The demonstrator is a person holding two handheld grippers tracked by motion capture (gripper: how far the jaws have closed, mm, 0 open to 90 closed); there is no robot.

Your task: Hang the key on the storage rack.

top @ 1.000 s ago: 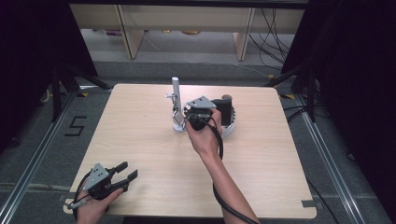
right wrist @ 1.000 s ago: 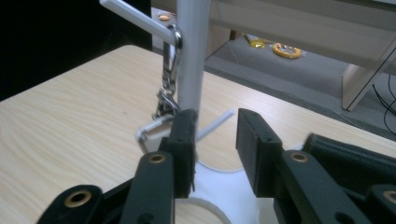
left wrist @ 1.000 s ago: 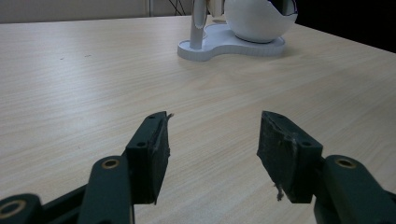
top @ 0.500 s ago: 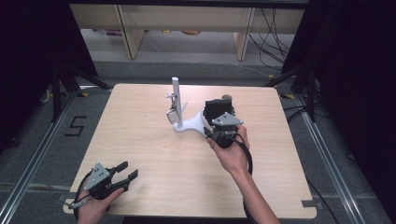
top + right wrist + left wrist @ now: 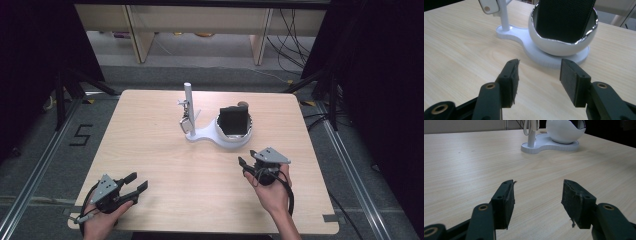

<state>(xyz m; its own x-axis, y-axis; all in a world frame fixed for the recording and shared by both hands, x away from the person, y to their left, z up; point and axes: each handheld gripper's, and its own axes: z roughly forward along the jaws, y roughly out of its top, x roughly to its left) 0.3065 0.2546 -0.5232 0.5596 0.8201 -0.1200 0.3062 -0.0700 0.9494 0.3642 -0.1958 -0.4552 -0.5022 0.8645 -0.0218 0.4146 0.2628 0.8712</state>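
Black speaker (image 5: 234, 121) seated in the white cup stand (image 5: 202, 135), far table centre.
Placement is judged done; right gripper (image 5: 246, 165) is held released, jaws just widened, empty; left gripper (image 5: 140, 182) likewise. Withdrawal is called for next.

"5" marking (image 5: 81, 135) on floor
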